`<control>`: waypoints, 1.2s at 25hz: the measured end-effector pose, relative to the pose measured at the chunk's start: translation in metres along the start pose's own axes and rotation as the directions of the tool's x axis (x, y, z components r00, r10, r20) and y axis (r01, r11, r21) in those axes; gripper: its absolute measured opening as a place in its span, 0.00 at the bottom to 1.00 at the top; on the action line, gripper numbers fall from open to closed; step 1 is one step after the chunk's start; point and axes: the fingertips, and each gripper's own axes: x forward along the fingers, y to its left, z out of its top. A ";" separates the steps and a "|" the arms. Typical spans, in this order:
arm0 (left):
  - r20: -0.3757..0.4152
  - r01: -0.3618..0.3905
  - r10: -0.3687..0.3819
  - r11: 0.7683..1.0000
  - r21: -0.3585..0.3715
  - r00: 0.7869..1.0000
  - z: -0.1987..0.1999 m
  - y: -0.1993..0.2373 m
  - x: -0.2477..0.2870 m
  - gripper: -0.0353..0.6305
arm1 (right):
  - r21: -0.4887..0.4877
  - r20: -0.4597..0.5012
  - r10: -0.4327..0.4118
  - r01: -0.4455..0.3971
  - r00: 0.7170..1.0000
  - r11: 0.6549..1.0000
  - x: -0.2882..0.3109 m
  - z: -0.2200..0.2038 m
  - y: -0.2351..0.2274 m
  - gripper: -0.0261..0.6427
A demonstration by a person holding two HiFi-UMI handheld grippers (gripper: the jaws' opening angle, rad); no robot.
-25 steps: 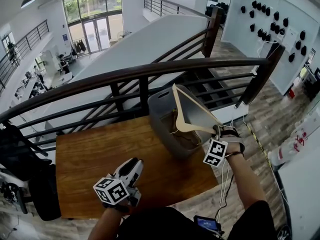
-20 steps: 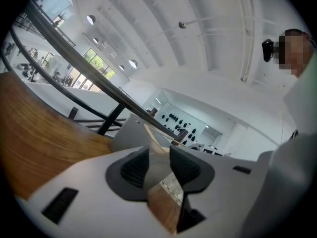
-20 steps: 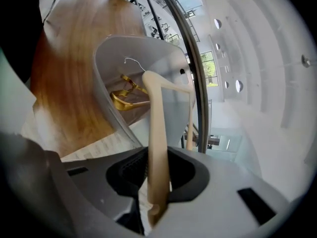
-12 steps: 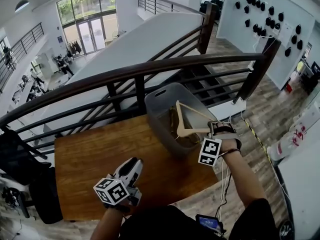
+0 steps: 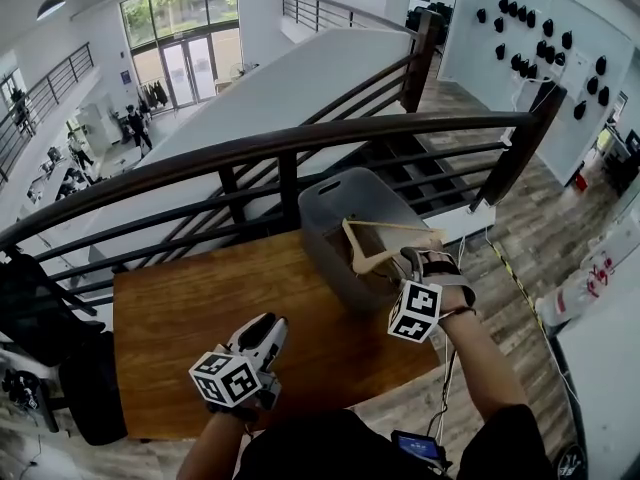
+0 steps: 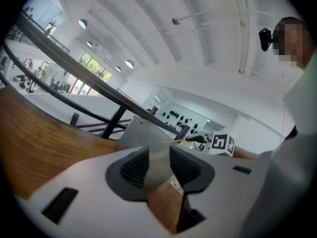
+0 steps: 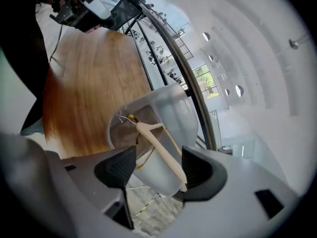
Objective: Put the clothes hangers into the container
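Note:
A grey plastic container [image 5: 345, 218] stands at the far right of the wooden table [image 5: 200, 308]. A pale wooden hanger [image 5: 385, 240] lies tilted in it, hook end down inside, one arm sticking out over the near rim. My right gripper [image 5: 420, 261] hovers at that rim. Its jaws have just been opening and stand wide, with the hanger [image 7: 159, 144] between the pads but not pressed. More hangers lie inside the container [image 7: 171, 105]. My left gripper [image 5: 266, 330] rests low over the table's front, jaws slightly apart, holding nothing; the left gripper [image 6: 159, 162] faces the container [image 6: 143, 133].
A dark metal railing [image 5: 300, 148] runs right behind the table and container, with a drop beyond it. The table's right edge lies just past the container, and white cables [image 5: 450, 368] hang there. The person's body is at the front edge.
The hanger has gone from standing high above the container to lying low in it. The right gripper shifted slightly left and its jaws let go. The left gripper stayed put.

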 end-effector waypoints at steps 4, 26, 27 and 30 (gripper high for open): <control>-0.005 -0.016 0.016 0.999 0.028 1.000 0.004 0.008 0.000 0.26 | 0.078 0.068 -0.036 0.031 0.997 0.996 -0.009 0.014 -0.004 0.44; 0.161 -0.151 0.100 0.927 0.343 0.982 0.077 0.015 -0.048 0.19 | 0.714 0.688 -0.401 -0.461 0.605 0.527 -0.122 0.124 -0.014 0.03; 0.171 -0.158 0.104 0.926 0.343 0.980 0.079 0.015 -0.053 0.18 | 0.713 0.696 -0.421 -0.490 0.582 0.501 -0.123 0.126 -0.013 0.03; 0.210 -0.183 0.116 0.923 0.339 0.971 0.085 0.021 -0.068 0.17 | 0.711 0.703 -0.449 -0.526 0.551 0.468 -0.123 0.133 -0.008 0.03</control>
